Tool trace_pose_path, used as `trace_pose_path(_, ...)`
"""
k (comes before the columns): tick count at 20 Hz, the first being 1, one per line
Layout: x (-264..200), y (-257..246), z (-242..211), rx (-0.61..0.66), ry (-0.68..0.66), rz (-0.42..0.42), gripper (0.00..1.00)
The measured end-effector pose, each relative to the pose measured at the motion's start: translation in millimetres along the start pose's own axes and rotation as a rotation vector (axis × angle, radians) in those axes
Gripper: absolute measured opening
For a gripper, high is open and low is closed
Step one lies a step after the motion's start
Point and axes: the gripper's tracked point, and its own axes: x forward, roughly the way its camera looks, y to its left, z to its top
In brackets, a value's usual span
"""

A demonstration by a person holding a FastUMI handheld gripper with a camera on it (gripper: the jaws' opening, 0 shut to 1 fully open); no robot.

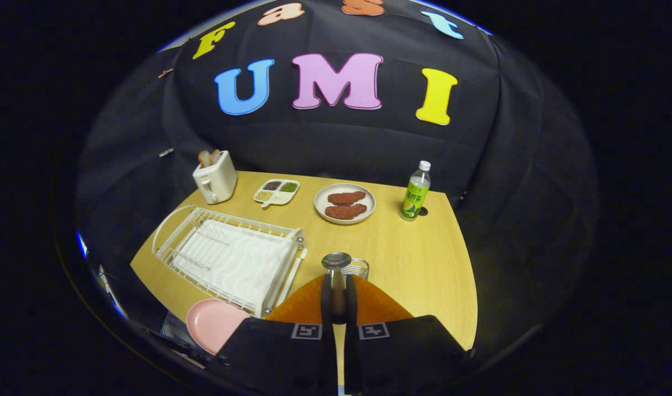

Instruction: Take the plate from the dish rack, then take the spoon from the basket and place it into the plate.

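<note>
My gripper (336,294) is shut on the handle of a metal spoon (336,260), whose bowl stands up just past the fingertips. Right behind the spoon, the top of a small wire basket (360,268) shows beside the fingers. A pink plate (210,325) lies flat on the wooden table (418,258), to the left of my fingers and by the near corner of the white wire dish rack (231,258). The rack holds no dishes. My fingers hide part of the basket.
Along the back of the table stand a white toaster (215,177) with bread, a small sectioned dish (276,191), a white plate with two brown patties (345,203) and a green bottle (416,192). Bare wood lies to the right of the fingers.
</note>
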Motion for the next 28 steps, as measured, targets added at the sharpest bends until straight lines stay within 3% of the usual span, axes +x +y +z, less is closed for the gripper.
trace_pose_path(6, -51, 97, 8, -0.101, -0.017, 0.293, 0.09)
trace_pose_path(10, -71, 154, -37, -0.206, 0.042, 0.441, 0.09)
trace_pose_path(13, -70, 187, -83, -0.207, 0.114, 0.522, 0.09)
trace_pose_path(18, -38, 205, -149, -0.248, 0.204, 0.543, 0.09)
trace_pose_path(22, 10, 230, -172, -0.260, 0.211, 0.566, 0.09)
trace_pose_path(28, 33, 226, -196, -0.325, 0.248, 0.584, 0.12)
